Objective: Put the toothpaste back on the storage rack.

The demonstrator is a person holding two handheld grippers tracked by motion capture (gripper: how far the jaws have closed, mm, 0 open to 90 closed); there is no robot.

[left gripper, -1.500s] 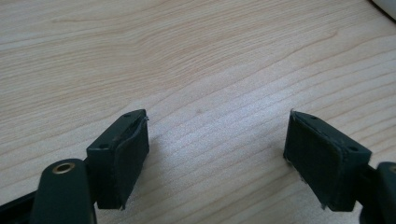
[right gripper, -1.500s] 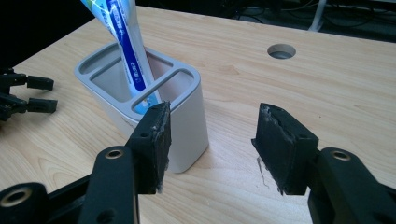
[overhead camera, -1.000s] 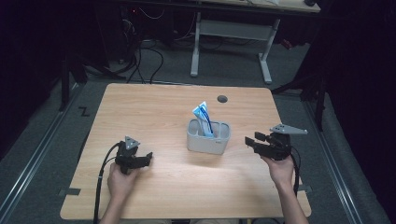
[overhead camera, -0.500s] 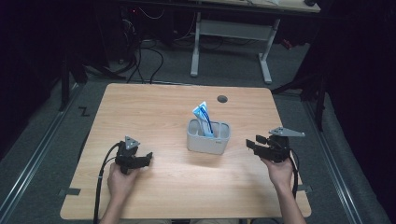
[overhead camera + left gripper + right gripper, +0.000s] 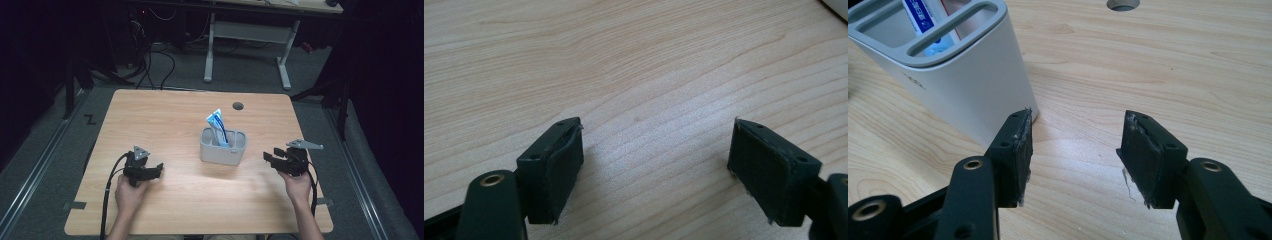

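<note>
L hand-held gripper (image 5: 159,170) sits low over the bench (image 5: 165,120) at front-left, jaws apart w/ nothing between; in the left gripper view just bare wood grain under the pads (image 5: 566,167). It's well apart from the holder, pointing roughly toward it. Centre of bench: white slotted holder (image 5: 223,148), upright, w/ a blue-and-white tube (image 5: 218,126) standing in a slot and leaning slightly; a thin blue item next to it, too small to ID. Cable grommet hole (image 5: 238,106) behind the holder, near the far edge. R hand-held gripper (image 5: 267,157) is near the holder's right side, not touching, jaws also apart and empty; in the right gripper view its one pad lines up just beside the holder wall (image 5: 973,90), gap still visible. Judgement: step in hand = approach/pre-grasp, R side leads. Next move likely calls for R to either straddle the holder wall or rise to tube height and close on the tube top; L prob. should brace the holder so it doesn't tip or slide.
</note>
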